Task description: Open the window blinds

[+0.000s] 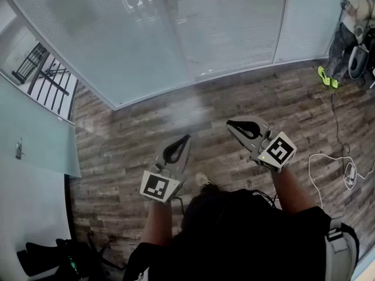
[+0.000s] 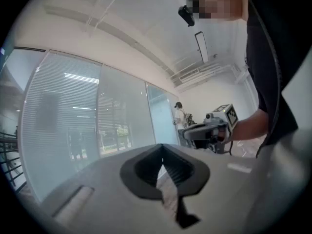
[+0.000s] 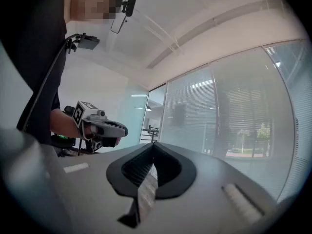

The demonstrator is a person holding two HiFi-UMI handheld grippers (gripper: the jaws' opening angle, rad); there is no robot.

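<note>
Window blinds (image 1: 146, 34) are down across the whole glass wall with the slats looking shut, so as far as I can tell nothing's been done yet. Closest in, the person holds both tools out level. The left gripper (image 1: 186, 138) has its jaws pressed together with nothing in them, and the right gripper (image 1: 230, 123) is the same, closed and empty. Neither touches anything. Past them there's a stretch of wood floor (image 1: 129, 139) with a white cable (image 1: 328, 157) off to the right, then the blinds, well apart from both grippers. I can't spot a cord or wand in these views, so finding it, walking up and working it is all left to do.
</note>
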